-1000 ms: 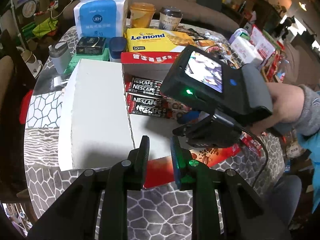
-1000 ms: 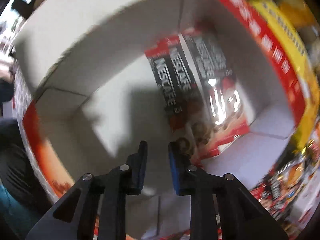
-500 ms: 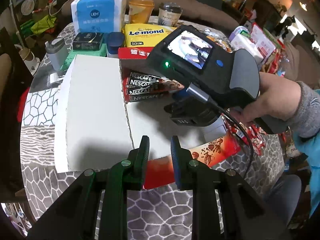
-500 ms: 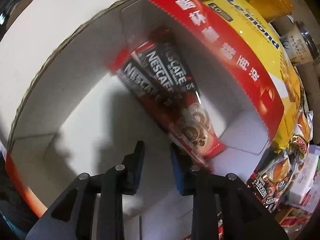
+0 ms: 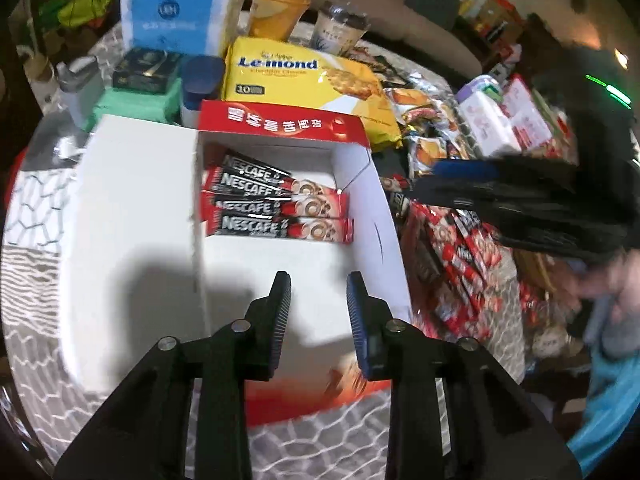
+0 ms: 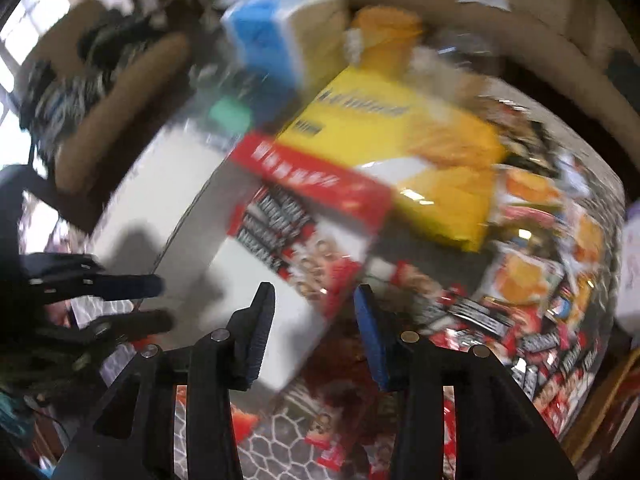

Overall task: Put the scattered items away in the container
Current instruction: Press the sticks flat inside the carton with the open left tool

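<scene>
Left claw (image 5: 318,280) held level over the near half of the open box (image 5: 372,200), fingers spread, nothing between them. Right claw (image 6: 314,292) held above the box's near right corner, fingers likewise spread and empty; view heavily blurred. In the left wrist view, right claw (image 5: 440,180) seen to the right of the box, over the scattered sachets (image 5: 460,256) on the table (image 5: 36,208), blurred.

Four Nescafé sachets (image 5: 276,210) lying flat, side by side, against the far wall of the box, beside its left wall. White lid flap (image 5: 136,208) folded out flat to the left. Red far flap (image 5: 280,124) standing upright. Beyond it, yellow Le-mond pack (image 5: 296,76), blue tissue pack (image 5: 176,12), two cups (image 5: 280,8) at the far edge.

Compared with 0.5 s ago: right claw withdrawn from inside the box to its right side; both claws opened wider; sachets inside the box unchanged in position.
</scene>
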Demonstrator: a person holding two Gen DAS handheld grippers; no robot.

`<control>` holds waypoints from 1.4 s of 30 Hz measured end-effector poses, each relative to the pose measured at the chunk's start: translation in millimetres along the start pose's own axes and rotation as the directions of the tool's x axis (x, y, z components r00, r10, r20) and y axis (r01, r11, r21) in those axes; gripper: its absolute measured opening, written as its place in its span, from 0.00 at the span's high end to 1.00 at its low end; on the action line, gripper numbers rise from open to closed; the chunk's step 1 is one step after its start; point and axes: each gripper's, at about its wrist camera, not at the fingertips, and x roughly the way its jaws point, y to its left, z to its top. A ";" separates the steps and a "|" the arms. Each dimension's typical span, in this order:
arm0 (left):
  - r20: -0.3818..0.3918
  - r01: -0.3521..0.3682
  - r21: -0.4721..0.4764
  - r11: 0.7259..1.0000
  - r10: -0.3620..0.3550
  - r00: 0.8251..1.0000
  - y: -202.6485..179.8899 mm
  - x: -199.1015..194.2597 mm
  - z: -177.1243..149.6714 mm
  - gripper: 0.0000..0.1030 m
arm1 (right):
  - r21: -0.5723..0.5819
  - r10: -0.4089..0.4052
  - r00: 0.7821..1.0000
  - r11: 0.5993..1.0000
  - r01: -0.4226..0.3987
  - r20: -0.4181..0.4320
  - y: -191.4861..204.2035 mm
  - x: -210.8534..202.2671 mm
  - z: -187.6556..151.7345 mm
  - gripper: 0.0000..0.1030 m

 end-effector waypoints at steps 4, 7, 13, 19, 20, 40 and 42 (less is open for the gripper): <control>-0.097 0.037 -0.127 0.991 -0.050 0.994 1.9 40.9 24.2 0.82 | 0.107 0.038 0.996 0.993 -0.047 0.085 17.5 -19.4 13.2 0.56; -0.158 0.038 -0.183 0.982 -0.067 0.985 3.1 66.2 29.6 0.82 | 0.147 0.052 0.992 0.987 -0.068 0.114 -1.0 -22.2 18.2 0.54; -0.217 -0.043 -0.197 0.979 -0.001 0.976 -1.9 104.1 33.2 0.82 | 0.161 0.063 0.991 0.983 -0.083 0.121 -21.9 -27.7 -0.1 0.53; -0.284 -0.106 -0.177 0.978 0.052 0.958 -12.1 138.1 38.3 0.82 | 0.163 0.061 0.988 0.983 -0.084 0.139 -31.9 -23.1 -8.9 0.51; -0.278 -0.111 -0.174 0.978 0.060 0.959 -13.7 140.2 39.7 0.82 | 0.162 0.065 0.986 0.983 -0.089 0.152 -33.5 -25.9 -12.7 0.49; -0.122 -0.142 -0.100 0.985 0.130 0.984 -25.4 98.5 40.9 0.72 | 0.233 0.099 0.965 0.960 -0.156 0.241 -58.9 -32.8 -80.4 0.46; -0.097 -0.146 -0.100 0.984 0.137 0.986 -18.2 81.1 42.4 0.70 | 0.227 0.085 0.968 0.964 -0.141 0.237 -56.4 -30.1 -82.4 0.46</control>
